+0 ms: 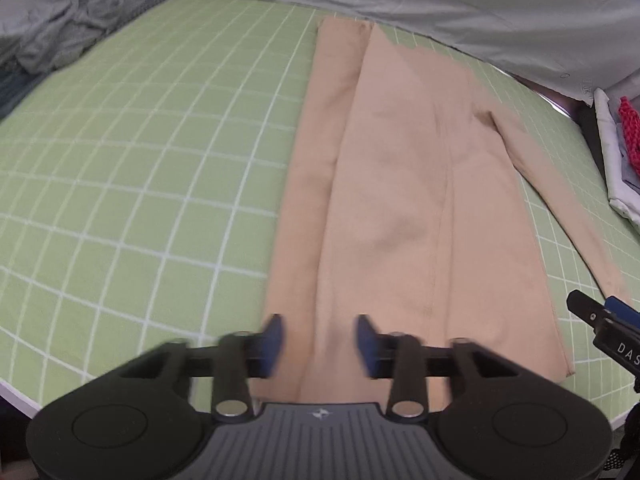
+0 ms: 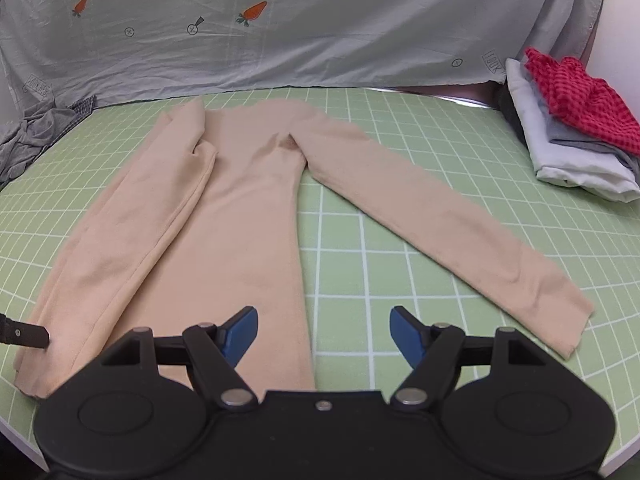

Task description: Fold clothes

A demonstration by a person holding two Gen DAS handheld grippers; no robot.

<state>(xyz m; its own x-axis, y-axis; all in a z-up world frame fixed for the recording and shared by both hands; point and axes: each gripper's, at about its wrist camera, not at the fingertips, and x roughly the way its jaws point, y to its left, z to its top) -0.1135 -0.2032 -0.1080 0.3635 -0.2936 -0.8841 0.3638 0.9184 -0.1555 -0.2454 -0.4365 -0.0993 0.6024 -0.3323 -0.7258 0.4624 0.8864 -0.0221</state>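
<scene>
Beige top [image 2: 240, 208] lies flat on the green worktop [image 2: 400, 240], left sleeve folded in, right sleeve out; left tool [image 1: 320, 344] and right tool [image 2: 322, 332] both spread, holding nothing; thin fabric may bunch or drag if gripped unevenly.

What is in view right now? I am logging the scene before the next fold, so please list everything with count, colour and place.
Beige long-sleeved top: one, beige, flat on the mat's middle, one sleeve folded over the body, the other spread out to the right.
Green grid cutting mat: one, light green with white lines, covering the table.
Stack of folded clothes: one, white and grey with a red checked piece on top, far right.
Crumpled grey garment: one, grey, far left.
Pale grey carrot-print sheet: one, hanging behind the table.
Left gripper: black with blue pads, open over the top's near hem.
Right gripper: same colours, open at the near edge.
</scene>
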